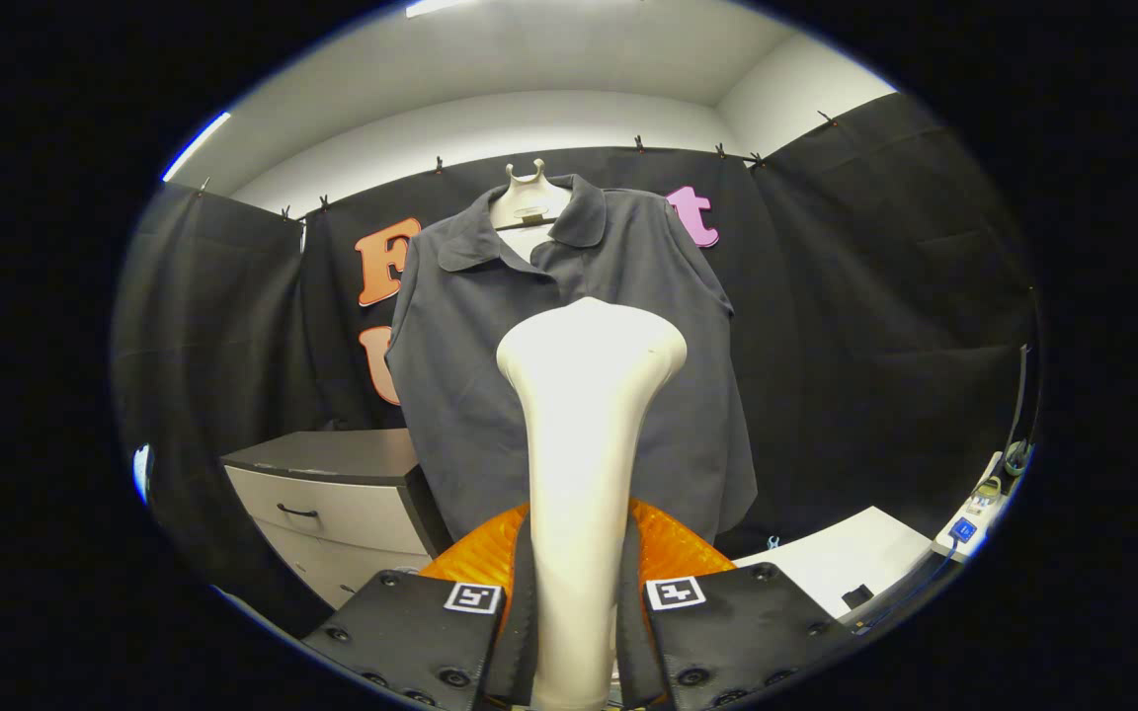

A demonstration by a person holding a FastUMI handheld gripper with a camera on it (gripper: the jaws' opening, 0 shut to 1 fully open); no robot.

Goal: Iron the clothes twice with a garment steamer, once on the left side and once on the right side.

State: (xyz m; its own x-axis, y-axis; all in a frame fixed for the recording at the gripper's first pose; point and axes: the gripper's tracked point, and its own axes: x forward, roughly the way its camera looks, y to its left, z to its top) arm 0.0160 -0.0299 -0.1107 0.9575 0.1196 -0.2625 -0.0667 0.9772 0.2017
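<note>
In the gripper view, the gripper point(574, 632) is clamping both fingers point(411, 632) on the handle of a cream garment steamer point(584, 415), which is rising straight up from between them, its long axis running along the line of the fingers and its broad head flaring at the top. Directly beyond that head a dark grey shirt point(470, 346) is hanging on a pale hanger point(528, 197) against the black booth wall, collar uppermost and hem falling toward the fingers. The steamer is standing in front of the shirt's middle (whether the head is touching the cloth or held off it cannot be judged from this angle), so the coming pass is likely calling for a sideways shift toward one half of the shirt. The steamer's body is covering the shirt's centre line, and its face is turned away. An orange part point(673, 548) is showing behind the fingers, its nature unclear. A grey drawer cabinet point(332, 494) is sitting below the shirt to one side, a white tabletop point(851, 558) to the other.
</note>
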